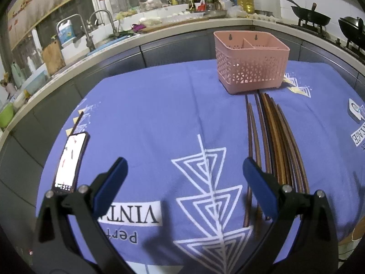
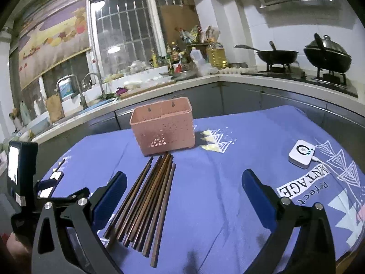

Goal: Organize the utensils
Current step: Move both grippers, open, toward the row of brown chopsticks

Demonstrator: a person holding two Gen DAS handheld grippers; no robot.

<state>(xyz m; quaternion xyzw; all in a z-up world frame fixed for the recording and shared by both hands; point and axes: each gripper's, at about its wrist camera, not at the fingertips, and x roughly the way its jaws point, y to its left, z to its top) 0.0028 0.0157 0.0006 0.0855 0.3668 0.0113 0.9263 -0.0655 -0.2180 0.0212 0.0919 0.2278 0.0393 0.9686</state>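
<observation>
Both tools gaping, chopsticks (image 2: 146, 203) lengthwise, far tips toward pink basket (image 2: 163, 125)

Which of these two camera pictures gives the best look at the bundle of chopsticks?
The right wrist view: the chopsticks lie whole and unobstructed before the pink basket. In the left wrist view their near ends are hidden behind one of the fingers.

A bundle of dark and reddish-brown wooden chopsticks (image 2: 146, 203) lies flat on the blue cloth, lower centre-left of my right view, tips fanning toward me. Just beyond their far ends, the pink perforated two-compartment holder (image 1: 251, 66) stands upright, empty.
</observation>
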